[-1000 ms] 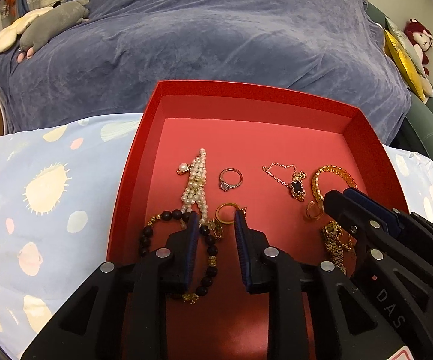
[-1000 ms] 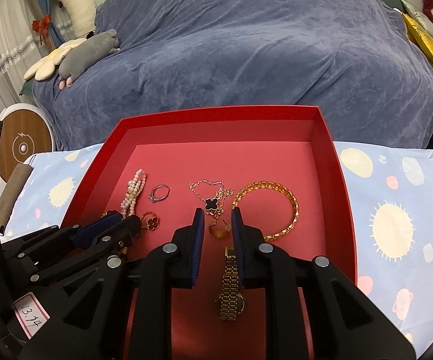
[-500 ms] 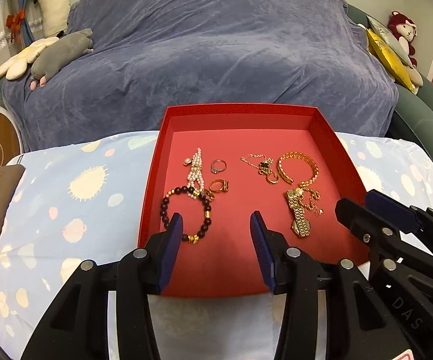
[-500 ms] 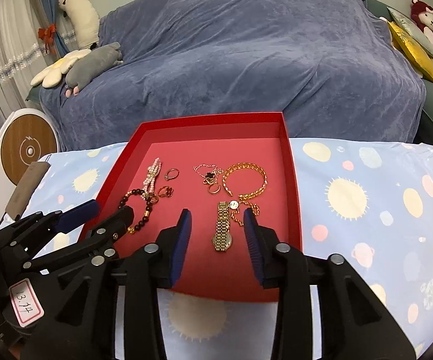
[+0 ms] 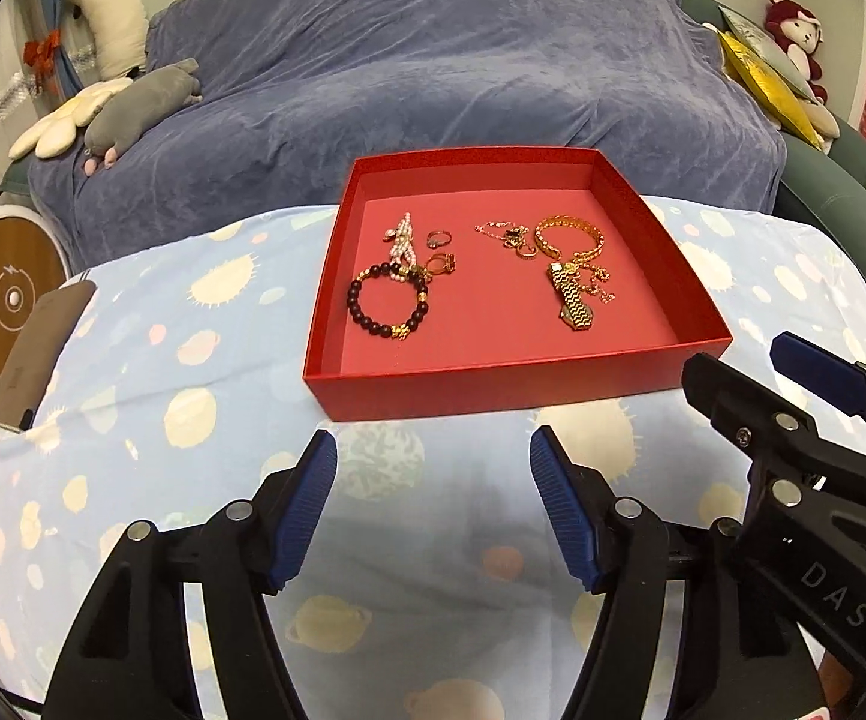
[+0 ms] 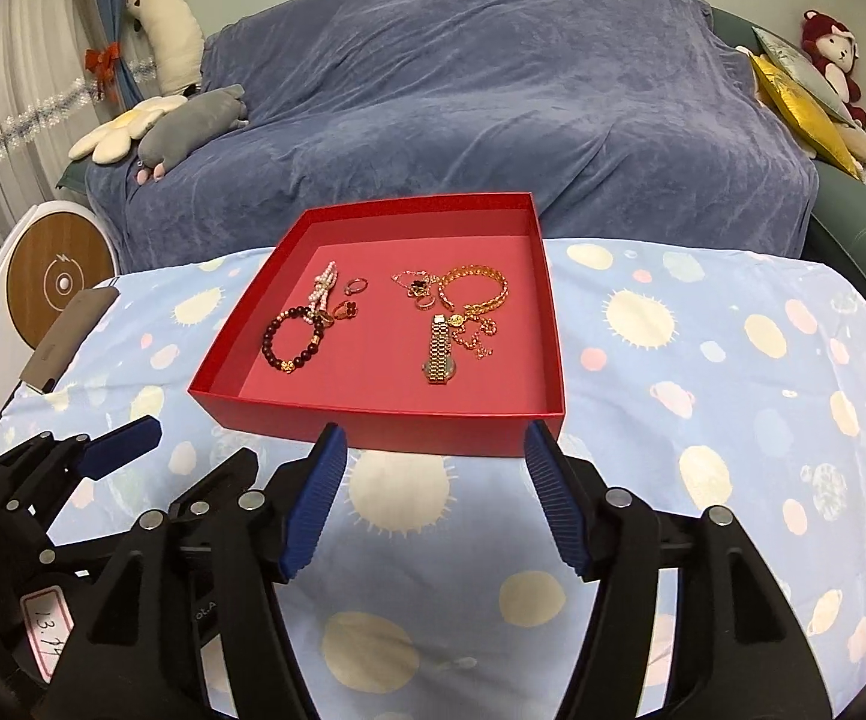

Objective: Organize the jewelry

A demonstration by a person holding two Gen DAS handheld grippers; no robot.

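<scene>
A red box (image 5: 493,387) (image 6: 373,423) stands on the patterned cloth and holds the jewelry. On its left lie a dark bead bracelet (image 5: 386,299) (image 6: 290,343), a pearl strand (image 5: 402,239) and two rings (image 5: 439,238). On its right lie a gold bangle (image 5: 571,235) (image 6: 476,289), a clover necklace (image 5: 508,235), a gold watch (image 5: 574,300) (image 6: 440,348) and a thin chain (image 6: 476,336). My left gripper (image 5: 433,504) (image 6: 181,450) and right gripper (image 6: 434,495) (image 5: 751,378) are both open and empty, in front of the box.
The table carries a light blue cloth with suns and planets (image 6: 703,396). A brown flat case (image 5: 37,354) lies at its left edge. A blue-covered sofa (image 5: 433,72) with plush toys stands behind, and a round white device (image 6: 55,282) at the left.
Both grippers have drawn back out of the box toward me and opened wide. The jewelry they were over stays lying in the box.
</scene>
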